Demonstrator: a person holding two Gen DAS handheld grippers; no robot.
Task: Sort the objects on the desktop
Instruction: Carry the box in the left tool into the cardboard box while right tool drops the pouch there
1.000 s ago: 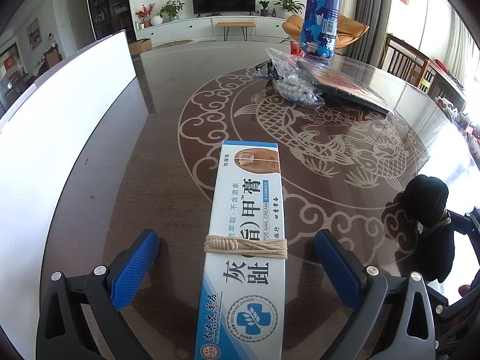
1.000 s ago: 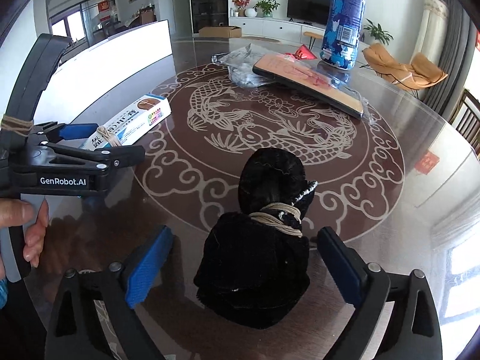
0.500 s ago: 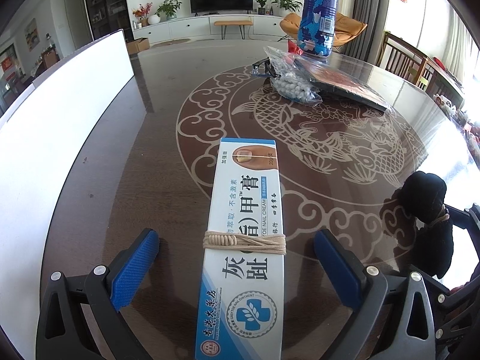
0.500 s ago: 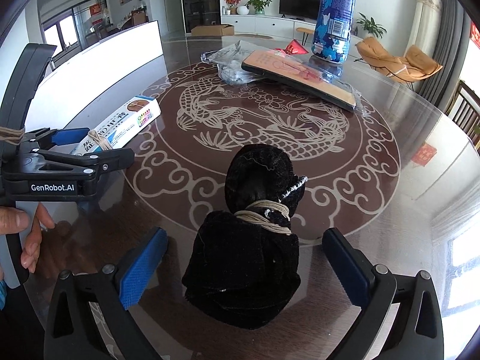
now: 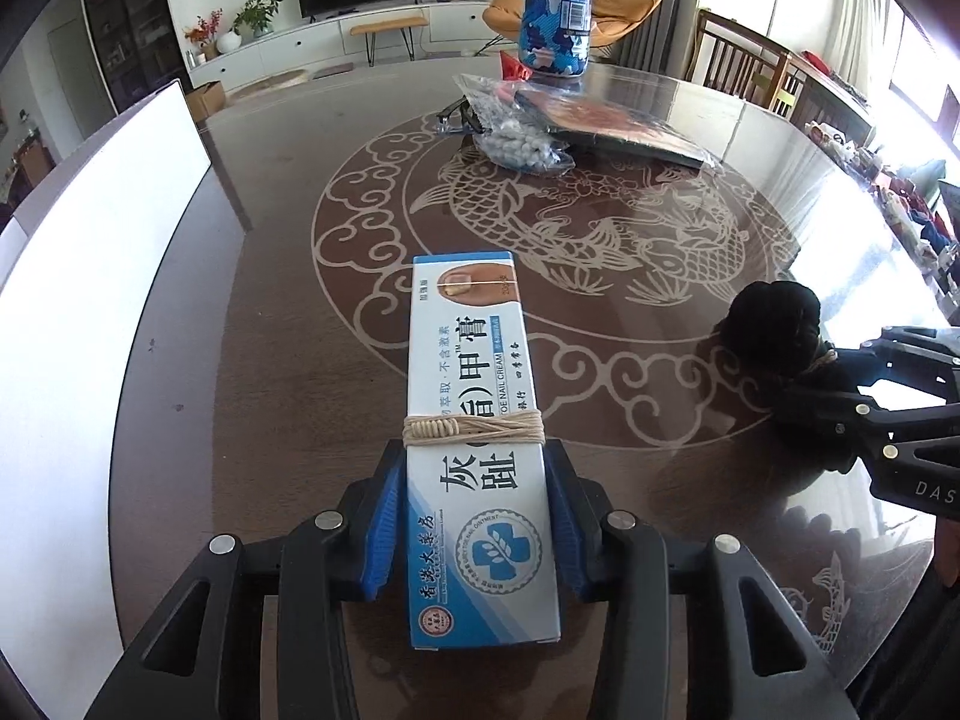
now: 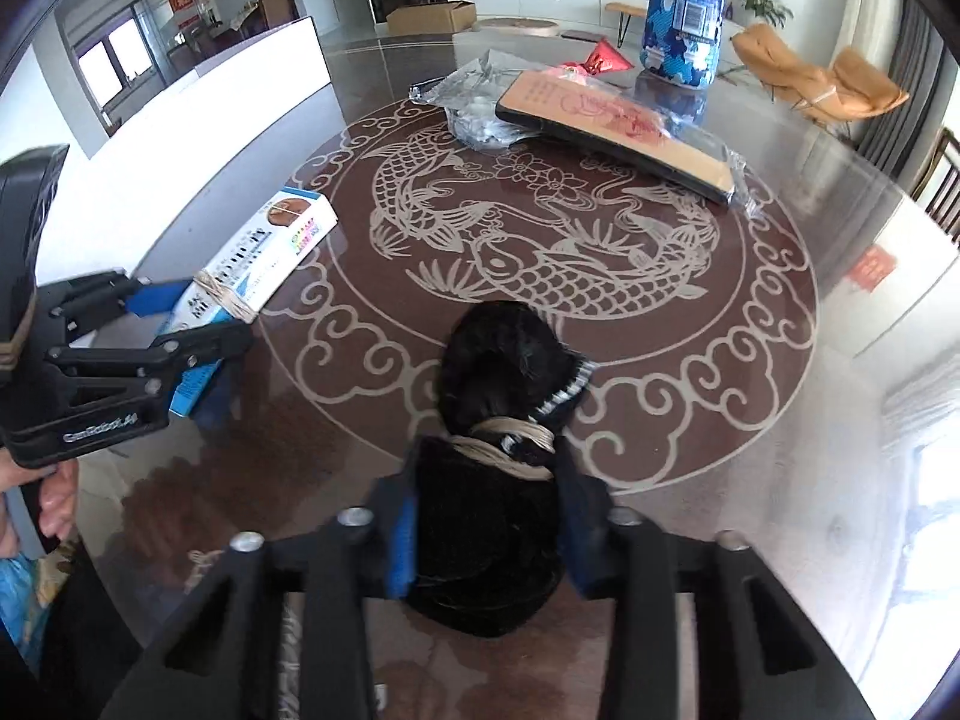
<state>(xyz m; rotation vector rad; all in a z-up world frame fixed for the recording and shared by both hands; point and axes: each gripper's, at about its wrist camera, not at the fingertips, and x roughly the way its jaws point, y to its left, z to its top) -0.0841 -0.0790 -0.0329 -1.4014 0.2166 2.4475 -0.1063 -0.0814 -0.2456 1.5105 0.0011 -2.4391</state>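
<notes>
A white and blue nail cream box [image 5: 468, 360], tied round with twine, lies lengthwise on the brown glass-topped table [image 5: 270, 360]. My left gripper [image 5: 474, 462] is closing on its near half, and both blue pads touch the box's long sides. The box [image 6: 264, 264] and left gripper [image 6: 174, 318] also show at the left of the right wrist view. A black cloth bundle [image 6: 504, 360], tied with twine, sits at the edge of the fish pattern. My right gripper [image 6: 489, 480] is closing, its pads pressing into the bundle's near part. The bundle [image 5: 774, 324] appears at the right of the left wrist view.
At the far side stand a blue camouflage bottle [image 5: 555, 6], a clear bag of white pieces [image 5: 519, 144] and a flat wrapped board [image 5: 612, 126], with a red packet [image 6: 606, 57] behind. A white panel [image 5: 90, 300] runs along the left edge. A hand [image 6: 57, 498] holds the left gripper.
Both grippers' jaws have come together from wide open. The left now clamps the box's sides and the right squeezes the black bundle. Neither hand has shifted much.
</notes>
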